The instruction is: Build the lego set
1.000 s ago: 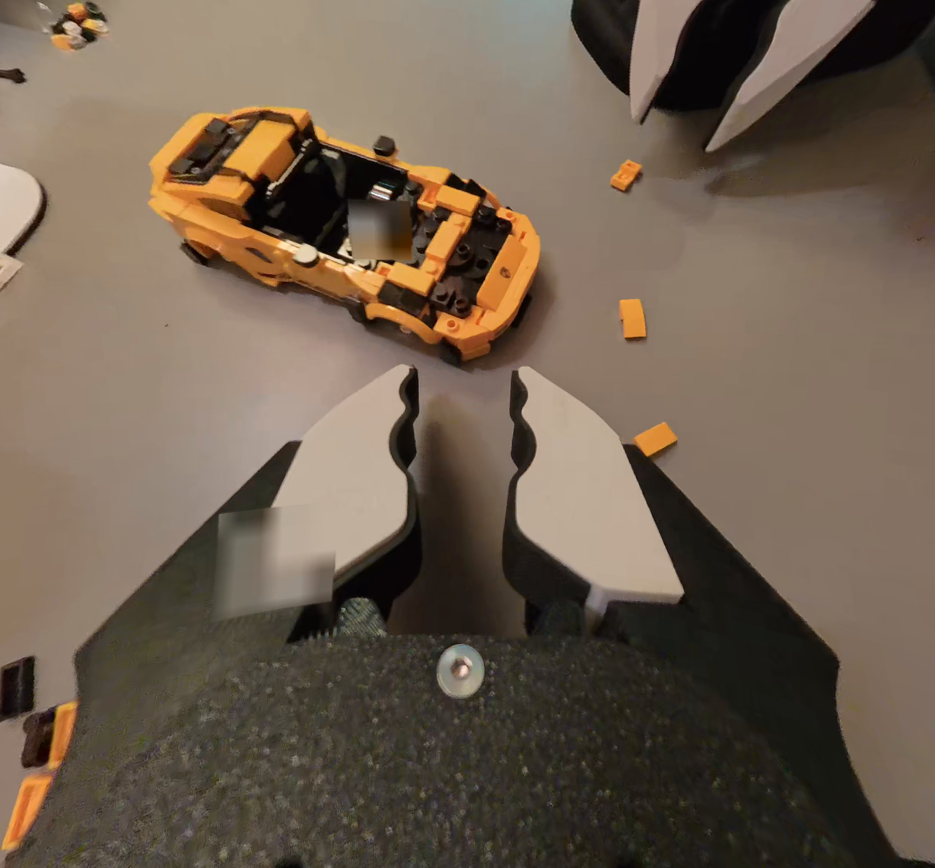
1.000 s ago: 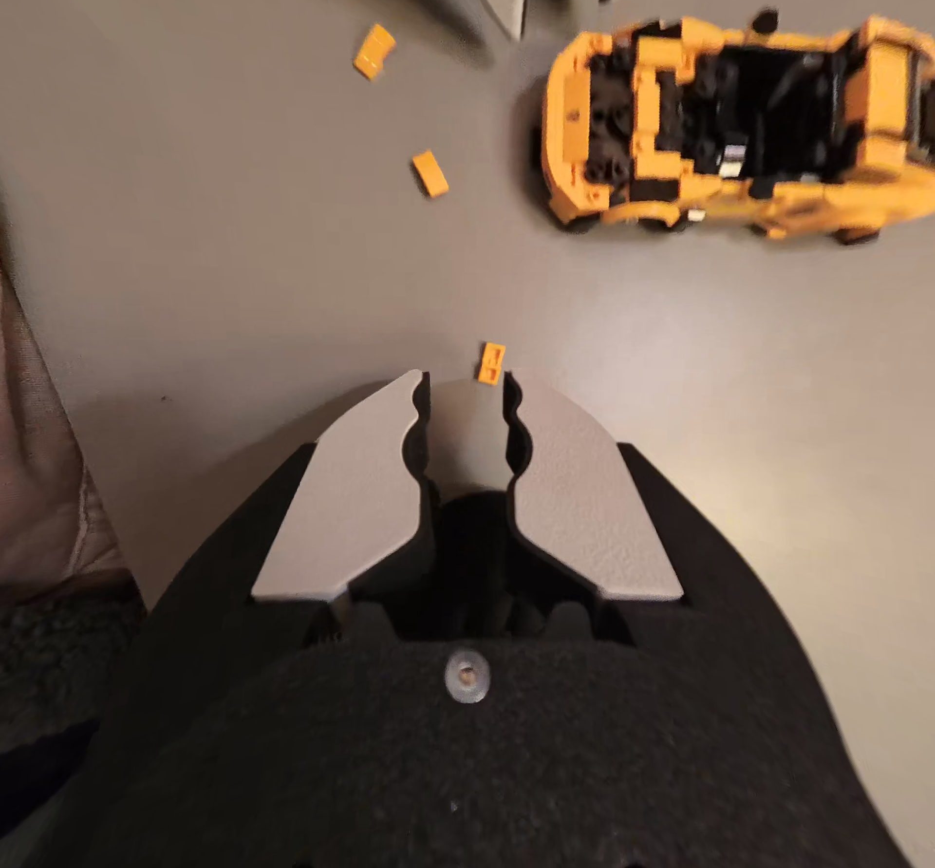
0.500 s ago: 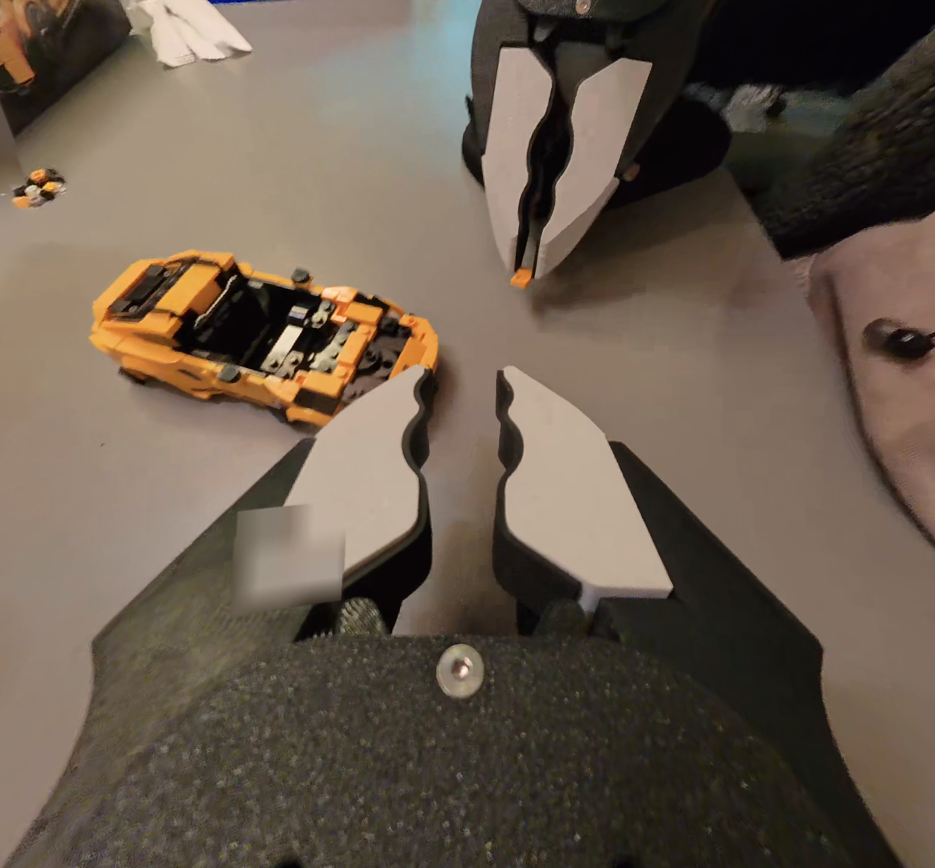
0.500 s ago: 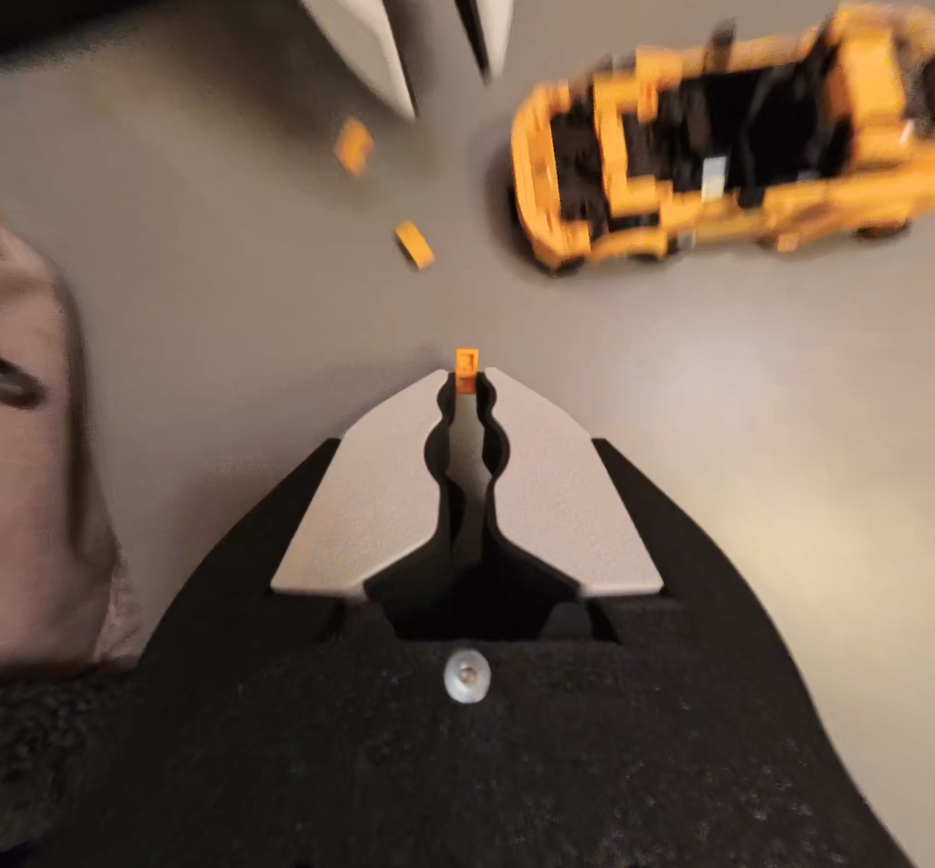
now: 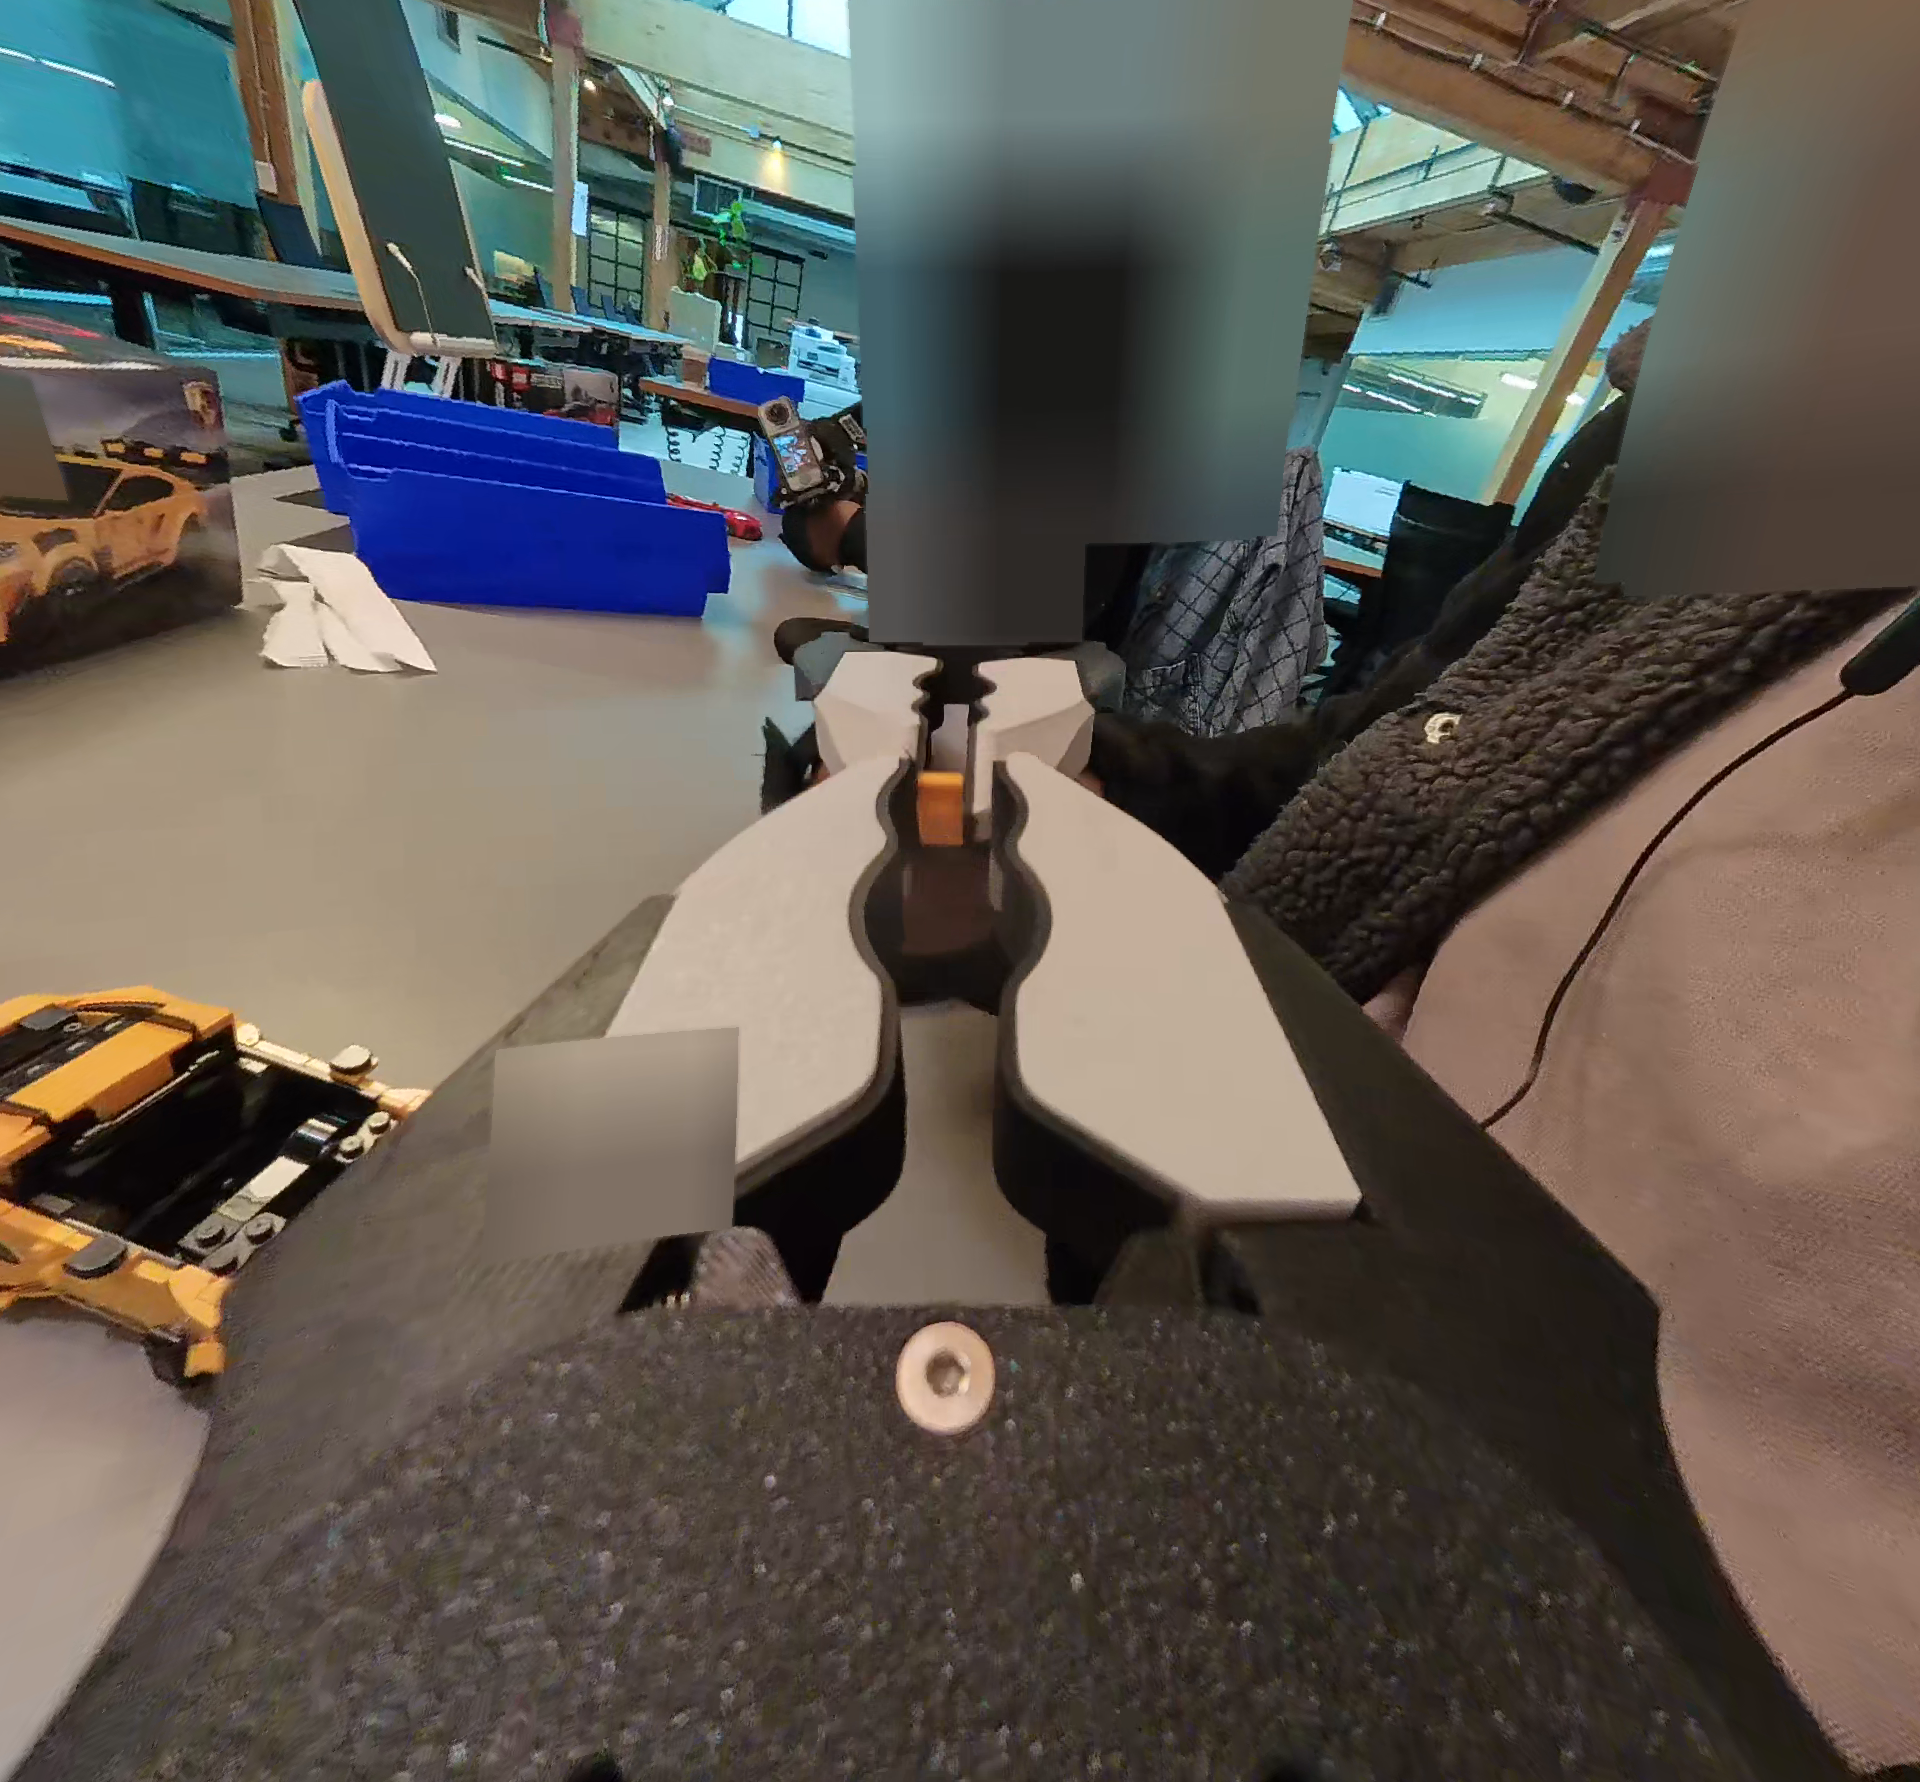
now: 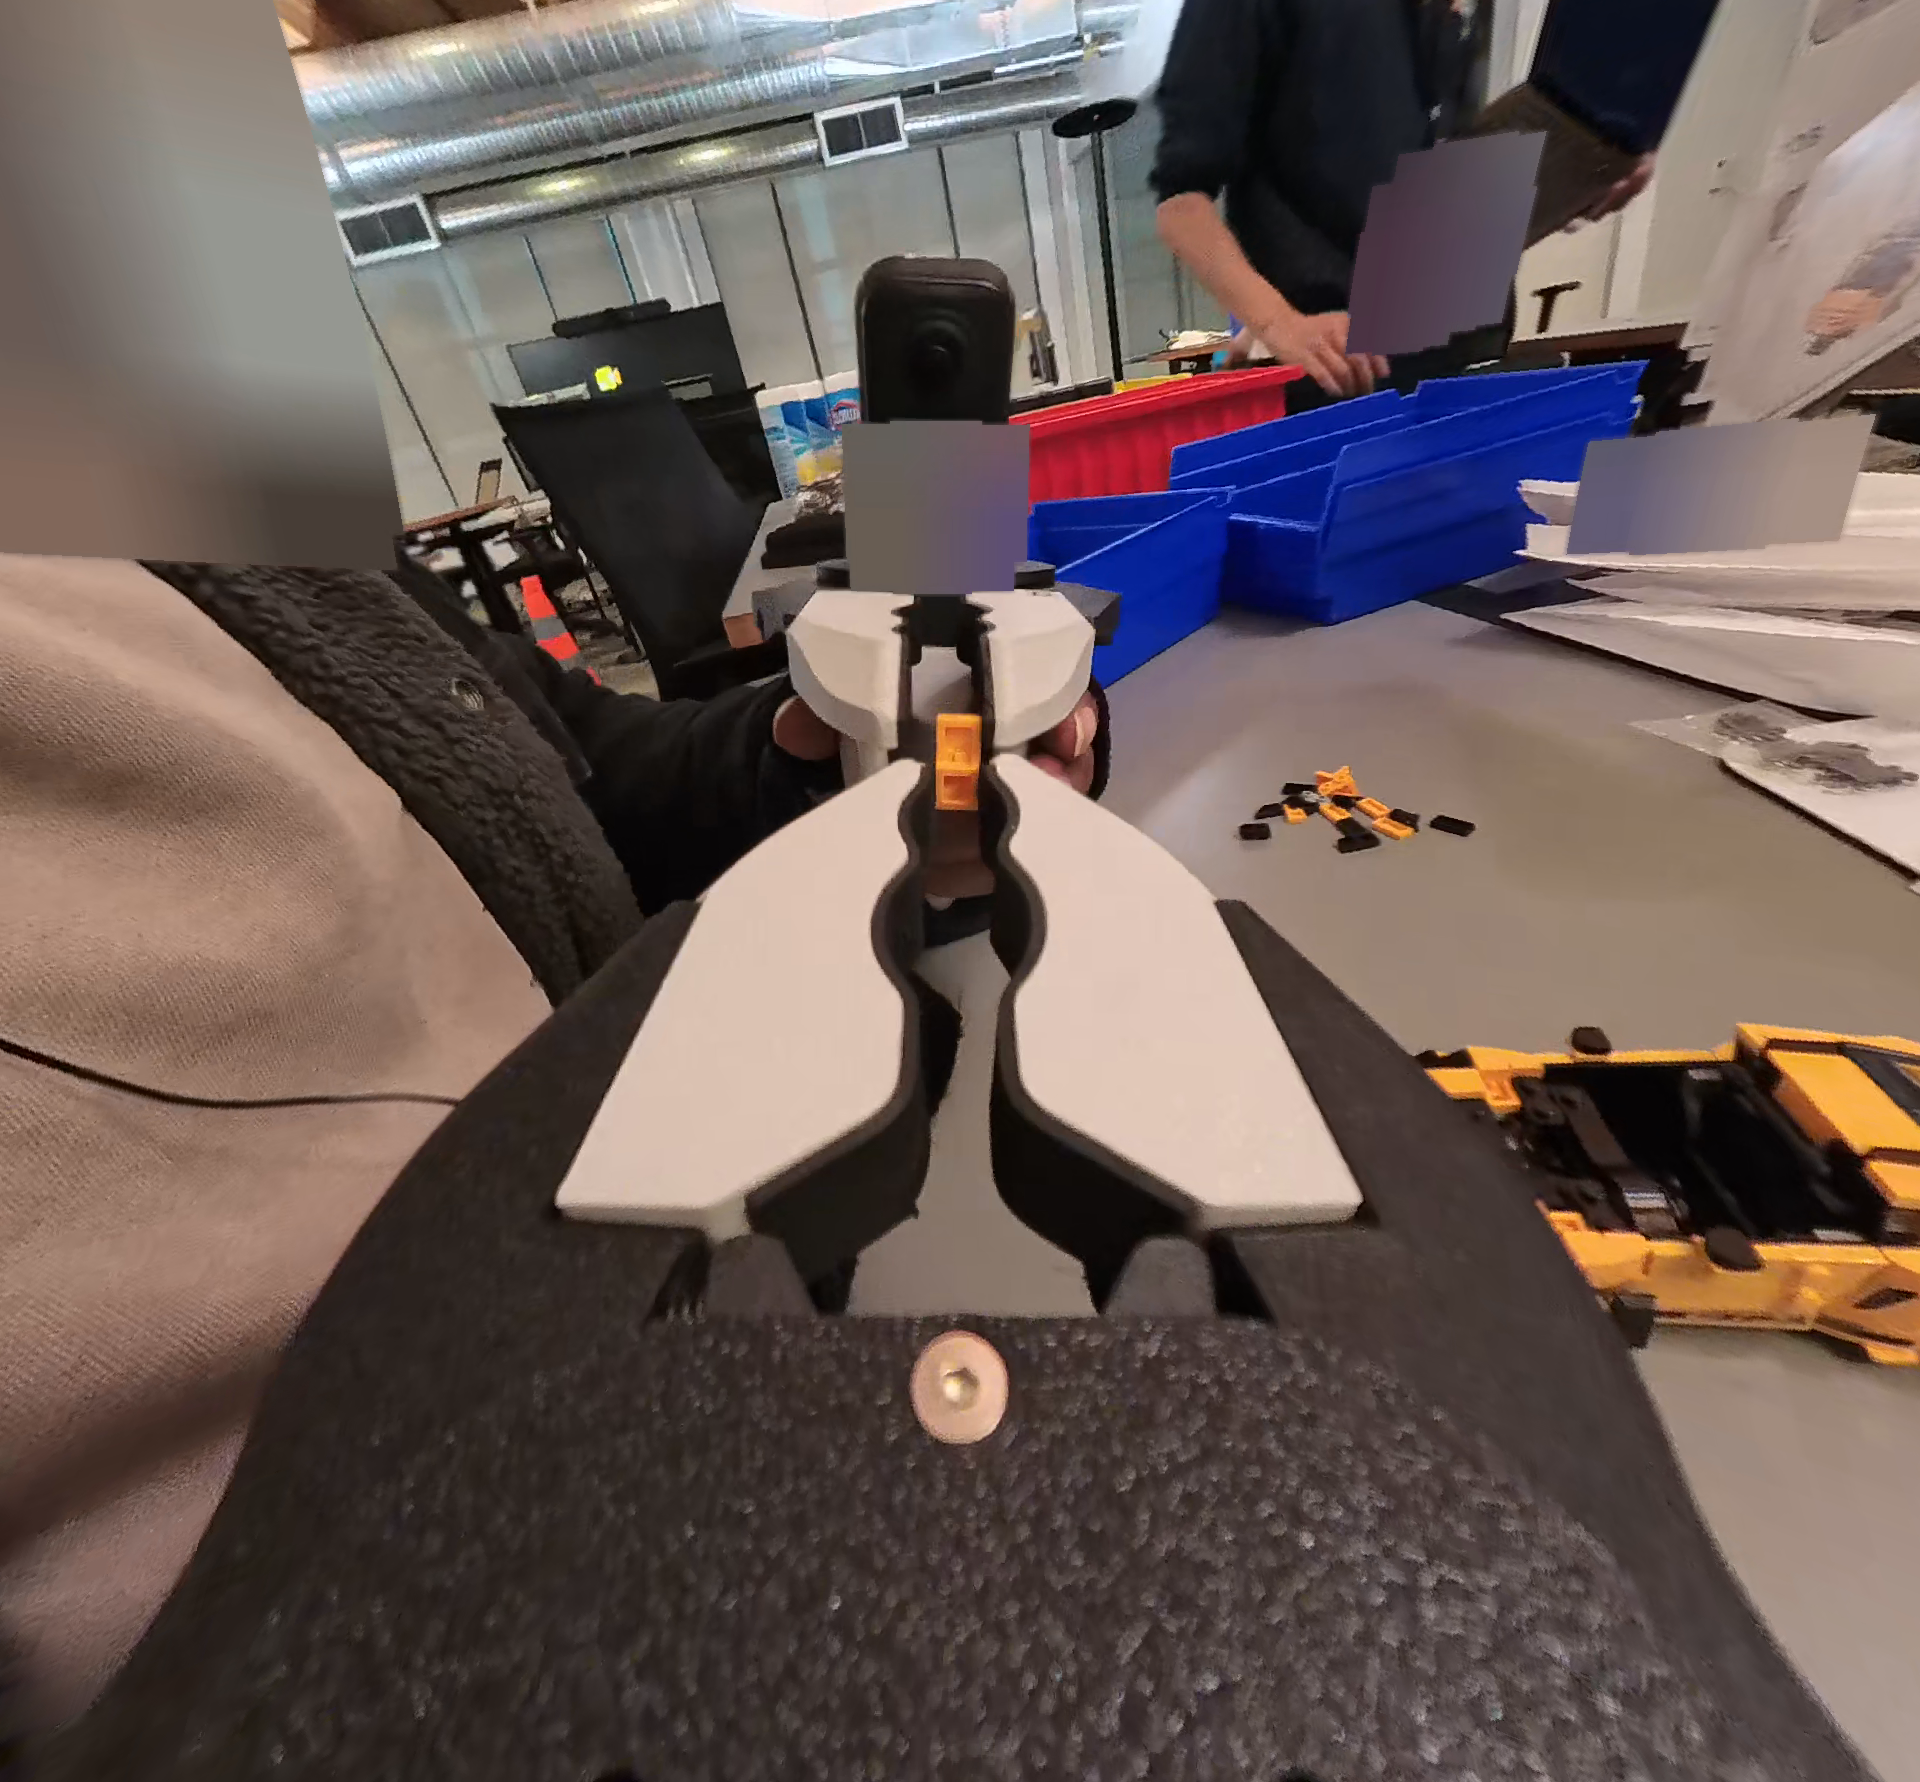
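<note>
Orange brick (image 6: 957, 761) pinched in right gripper (image 6: 957, 776) jaws; left gripper (image 5: 943, 782) jaws spread around it.

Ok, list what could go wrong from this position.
1. The small orange piece is pinched only at the very tips of the right gripper, in the air; a slight slip may drop it.
2. The left gripper meets it tip to tip with its jaws a little apart around the piece; a misjudged closing could knock or twist it loose.
3. A dropped piece could land in the person's clothing rather than on the table.
</note>
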### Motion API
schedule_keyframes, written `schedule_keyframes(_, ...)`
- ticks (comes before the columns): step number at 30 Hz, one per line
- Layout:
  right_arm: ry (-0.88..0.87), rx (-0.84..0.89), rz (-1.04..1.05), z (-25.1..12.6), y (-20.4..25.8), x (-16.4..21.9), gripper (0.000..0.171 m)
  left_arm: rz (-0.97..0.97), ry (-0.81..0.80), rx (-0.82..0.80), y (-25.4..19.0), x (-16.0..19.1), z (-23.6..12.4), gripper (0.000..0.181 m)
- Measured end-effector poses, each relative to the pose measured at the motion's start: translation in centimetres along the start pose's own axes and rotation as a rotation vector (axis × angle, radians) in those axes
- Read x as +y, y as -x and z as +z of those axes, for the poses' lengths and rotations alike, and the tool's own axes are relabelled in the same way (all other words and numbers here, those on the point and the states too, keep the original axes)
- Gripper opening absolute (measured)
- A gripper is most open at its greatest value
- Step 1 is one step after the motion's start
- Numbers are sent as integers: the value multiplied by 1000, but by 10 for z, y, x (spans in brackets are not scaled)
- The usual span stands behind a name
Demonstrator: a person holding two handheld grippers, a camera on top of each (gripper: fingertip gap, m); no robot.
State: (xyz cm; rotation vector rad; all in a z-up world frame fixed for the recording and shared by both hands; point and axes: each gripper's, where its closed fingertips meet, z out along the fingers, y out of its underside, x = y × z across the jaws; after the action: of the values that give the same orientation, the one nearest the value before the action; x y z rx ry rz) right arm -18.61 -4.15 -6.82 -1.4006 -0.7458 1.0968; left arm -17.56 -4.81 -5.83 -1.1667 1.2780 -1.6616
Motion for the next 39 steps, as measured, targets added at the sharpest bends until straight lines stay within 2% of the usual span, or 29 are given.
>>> schedule_keyframes(12, -25, -36, -53, -3, 20, -7, 7, 74, 4, 28, -18, -2, 2, 9)
schedule_keyframes(27, -7, -25, -45, -2, 15, -7, 7, 54, 32, 10, -14, 0, -1, 8)
schedule_keyframes(32, 247, 15, -148, -14, -16, 4, 39, 32, 81, -126, 14, 4, -12, 8)
schedule_keyframes(35, 494, 120, -291, -33, -79, 19, 51, 34, 153, -243, 37, 16, -19, 8)
schedule_keyframes(39, 892, 123, -478, -58, -172, 54, 73, 26, 231, -309, 54, 35, -24, 8)
